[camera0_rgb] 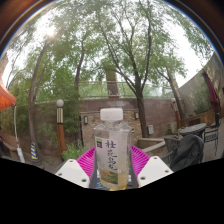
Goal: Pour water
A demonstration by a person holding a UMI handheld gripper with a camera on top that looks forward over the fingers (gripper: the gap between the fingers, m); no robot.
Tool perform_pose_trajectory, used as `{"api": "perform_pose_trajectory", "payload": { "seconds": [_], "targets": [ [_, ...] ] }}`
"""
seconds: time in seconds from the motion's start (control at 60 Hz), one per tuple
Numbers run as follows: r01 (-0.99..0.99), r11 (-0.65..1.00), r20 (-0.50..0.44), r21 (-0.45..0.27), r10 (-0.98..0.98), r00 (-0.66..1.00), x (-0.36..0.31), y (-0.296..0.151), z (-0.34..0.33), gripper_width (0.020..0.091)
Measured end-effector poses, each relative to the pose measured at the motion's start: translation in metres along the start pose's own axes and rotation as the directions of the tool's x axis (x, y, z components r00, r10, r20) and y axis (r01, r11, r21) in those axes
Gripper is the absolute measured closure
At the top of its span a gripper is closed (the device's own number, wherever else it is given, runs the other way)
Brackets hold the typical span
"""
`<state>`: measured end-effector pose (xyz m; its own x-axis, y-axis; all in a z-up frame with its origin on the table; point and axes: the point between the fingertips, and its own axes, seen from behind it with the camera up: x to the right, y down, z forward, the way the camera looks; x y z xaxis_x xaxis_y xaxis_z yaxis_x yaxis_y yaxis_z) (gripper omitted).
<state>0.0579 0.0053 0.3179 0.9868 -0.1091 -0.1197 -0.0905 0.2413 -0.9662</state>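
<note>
Tool point(113, 168) clamped on clear plastic water bottle point(113, 150), both ribbed magenta pads point(88, 160) pressing its sides; bottle upright between fingers, cylindrical, white cap, label with dark characters; beyond: brick wall point(95, 108), tall leafy trees point(120, 40), pale sky.

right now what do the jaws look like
Two pale, whitish fingers with angular, blocky ends, each lined on its inner face with a bright magenta pad. The pads look ridged. No cables, markings, hand or sleeve show in the gripper view.
</note>
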Motion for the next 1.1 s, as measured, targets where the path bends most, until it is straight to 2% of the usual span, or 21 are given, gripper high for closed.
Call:
{"api": "perform_pose_trajectory", "payload": {
  "seconds": [0.067, 0.117, 0.183, 0.35, 0.483, 0.55, 0.733, 0.75, 0.867, 0.95, 0.967, 1.1],
  "targets": [
    [0.107, 0.993, -0.107, -0.052, -0.112, 0.988, 0.063, 0.039, 0.015, 0.0618],
    [0.131, 0.987, -0.148, -0.098, -0.144, 0.978, 0.098, 0.073, 0.024, 0.0620],
    [0.100, 0.979, -0.172, -0.178, -0.131, 0.976, 0.132, 0.126, 0.033, 0.0617],
    [0.067, 0.958, -0.186, -0.279, -0.123, 0.975, 0.165, 0.212, 0.050, 0.0618],
    [0.087, 0.939, -0.188, -0.331, -0.156, 0.970, 0.191, 0.244, 0.055, 0.0615],
    [0.109, 0.947, -0.179, -0.303, -0.169, 0.969, 0.187, 0.246, 0.054, 0.0616],
    [0.106, 0.948, -0.203, -0.300, -0.172, 0.964, 0.194, 0.247, 0.059, 0.0616],
    [0.105, 0.947, -0.207, -0.303, -0.173, 0.963, 0.171, 0.245, 0.061, 0.0592],
    [0.071, 0.940, -0.212, -0.334, -0.149, 0.966, 0.174, 0.247, 0.063, 0.0441],
    [0.023, 0.914, -0.212, -0.405, -0.118, 0.970, 0.165, 0.257, 0.050, 0.0270],
    [0.018, 0.911, -0.211, -0.412, -0.115, 0.971, 0.164, 0.258, 0.046, 0.0253],
    [0.057, 0.895, -0.201, -0.443, -0.161, 0.966, 0.155, 0.250, 0.018, 0.0262]
  ]
}}
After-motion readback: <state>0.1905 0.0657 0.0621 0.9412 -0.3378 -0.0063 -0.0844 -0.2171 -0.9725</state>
